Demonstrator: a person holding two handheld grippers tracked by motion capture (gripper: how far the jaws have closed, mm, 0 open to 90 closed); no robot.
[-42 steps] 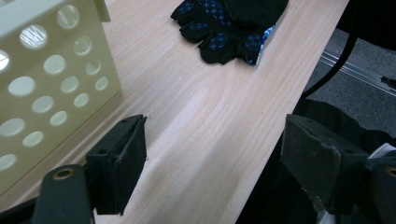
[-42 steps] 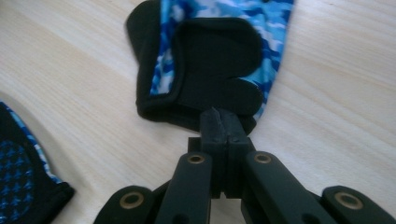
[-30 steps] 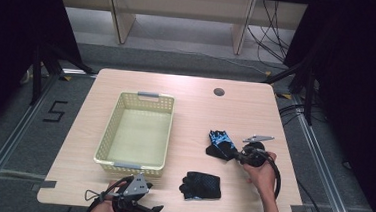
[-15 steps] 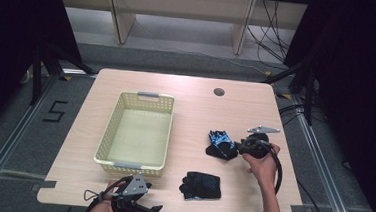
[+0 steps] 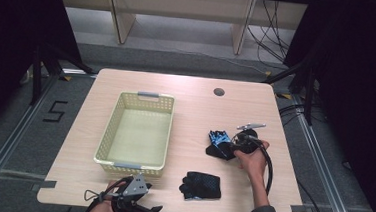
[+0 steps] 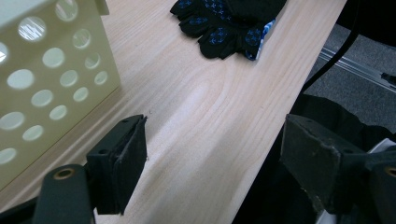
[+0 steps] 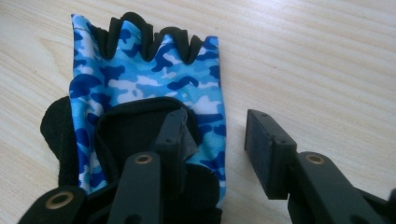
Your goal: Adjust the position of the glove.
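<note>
A blue camouflage fingerless glove (image 5: 217, 140) (image 7: 154, 79) lies flat on the table right of the middle. My right gripper (image 5: 229, 148) (image 7: 218, 123) stands at its wrist end. Its jaws have just been opening: the left one lies over the glove's black cuff, the right one over bare wood, and only the glove's edge is between them, unpressed. A black dotted glove (image 5: 200, 185) (image 6: 224, 23) lies near the front edge. My left gripper (image 5: 151, 211) (image 6: 219, 137) hovers wide open at the table's front edge, holding nothing.
A cream perforated basket (image 5: 106, 139) (image 6: 46, 70) stands left of the middle, close to the left gripper. A round cable hole (image 5: 219, 92) sits at the back of the table. The right gripper's cable (image 5: 270, 167) loops toward the right edge.
The right gripper's jaws have opened from shut, and the hand has shifted slightly across the table by the blue glove. The glove stays lying in place. The left gripper has kept still.
</note>
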